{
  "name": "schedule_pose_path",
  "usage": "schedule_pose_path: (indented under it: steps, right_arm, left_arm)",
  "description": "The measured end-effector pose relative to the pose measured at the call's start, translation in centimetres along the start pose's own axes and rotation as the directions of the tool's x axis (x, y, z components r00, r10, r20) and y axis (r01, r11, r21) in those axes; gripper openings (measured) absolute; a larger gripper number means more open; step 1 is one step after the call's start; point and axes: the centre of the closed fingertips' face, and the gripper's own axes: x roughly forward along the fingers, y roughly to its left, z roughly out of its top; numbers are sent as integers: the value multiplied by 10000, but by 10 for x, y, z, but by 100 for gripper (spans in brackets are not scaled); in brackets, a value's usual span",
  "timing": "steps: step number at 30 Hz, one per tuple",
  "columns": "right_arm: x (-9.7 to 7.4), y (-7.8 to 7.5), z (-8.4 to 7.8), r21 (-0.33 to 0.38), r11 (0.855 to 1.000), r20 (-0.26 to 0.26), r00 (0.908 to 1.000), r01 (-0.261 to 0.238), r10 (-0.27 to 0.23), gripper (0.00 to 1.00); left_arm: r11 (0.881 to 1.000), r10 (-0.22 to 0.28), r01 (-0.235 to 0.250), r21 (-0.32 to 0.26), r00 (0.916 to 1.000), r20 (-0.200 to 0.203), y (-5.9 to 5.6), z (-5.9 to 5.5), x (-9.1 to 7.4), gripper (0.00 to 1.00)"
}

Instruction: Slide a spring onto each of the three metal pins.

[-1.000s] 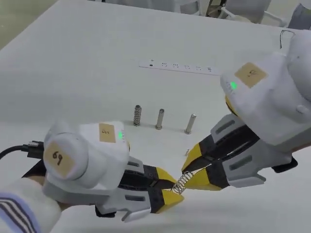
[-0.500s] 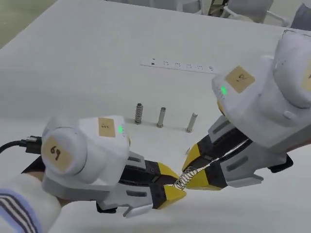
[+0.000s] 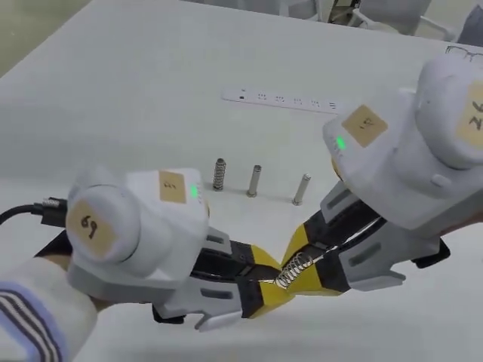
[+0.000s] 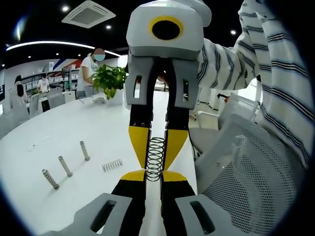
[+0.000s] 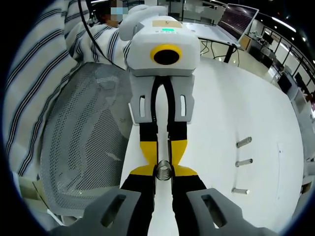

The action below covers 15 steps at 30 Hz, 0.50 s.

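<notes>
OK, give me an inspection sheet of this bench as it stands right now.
Surface: white table.
Job's things: three upright pins; end pin wears a spring, middle pin and other end pin bare; loose spring lies near them.
Clutter: power strip.
Grippers: left hand-held gripper and right hand-held gripper both shut on held spring.
Cables: black cable at left hand-held gripper's rear.
Surroundings: mesh chair, potted plant, person beyond.

Power strip (image 3: 279, 101) (white) on table (image 3: 113, 113)
</notes>
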Motion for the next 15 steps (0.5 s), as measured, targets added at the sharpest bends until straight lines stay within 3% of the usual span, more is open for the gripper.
schedule_pose_path:
  steps: [15]
  right_arm:
    - [2, 1, 1, 152, 9999, -52, 10000, -61, 62, 8]
  left_arm:
    - [9990, -1, 0, -449, 10000, -20, -1, -2, -1, 3]
